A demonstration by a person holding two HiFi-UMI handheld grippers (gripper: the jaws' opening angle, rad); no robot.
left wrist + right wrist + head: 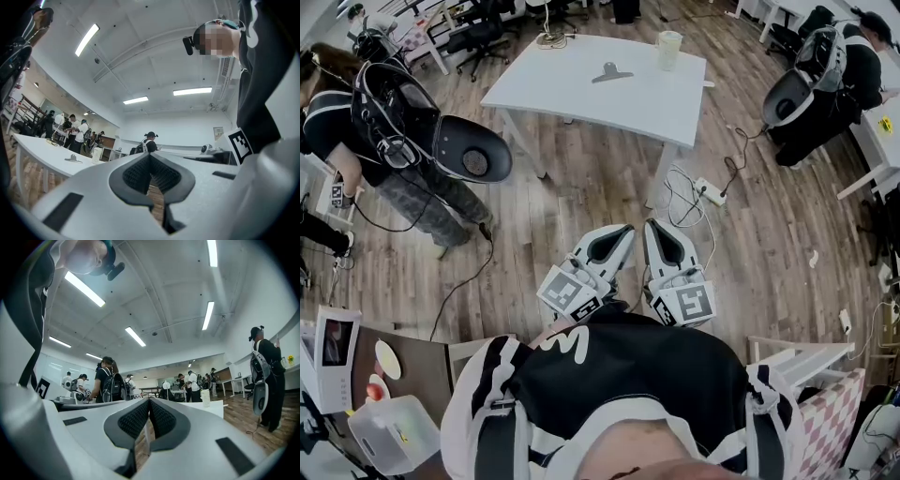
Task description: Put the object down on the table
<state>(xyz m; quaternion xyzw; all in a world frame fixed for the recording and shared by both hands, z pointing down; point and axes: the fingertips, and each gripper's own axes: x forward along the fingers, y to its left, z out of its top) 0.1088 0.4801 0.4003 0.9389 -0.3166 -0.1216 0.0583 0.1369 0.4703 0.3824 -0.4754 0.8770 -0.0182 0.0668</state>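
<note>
Torso (623, 375) covers rear of closed left gripper (622, 232), right gripper (655, 228).

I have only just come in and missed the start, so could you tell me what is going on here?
A person holds a two-jaw gripper in each hand, close to the chest and pointed toward a white table across the wooden floor. The left gripper and the right gripper both have their jaws together with nothing between them. A grey clip and a pale cup sit on the table, with neither gripper near them. Around the room, other people wear similar gear.
</note>
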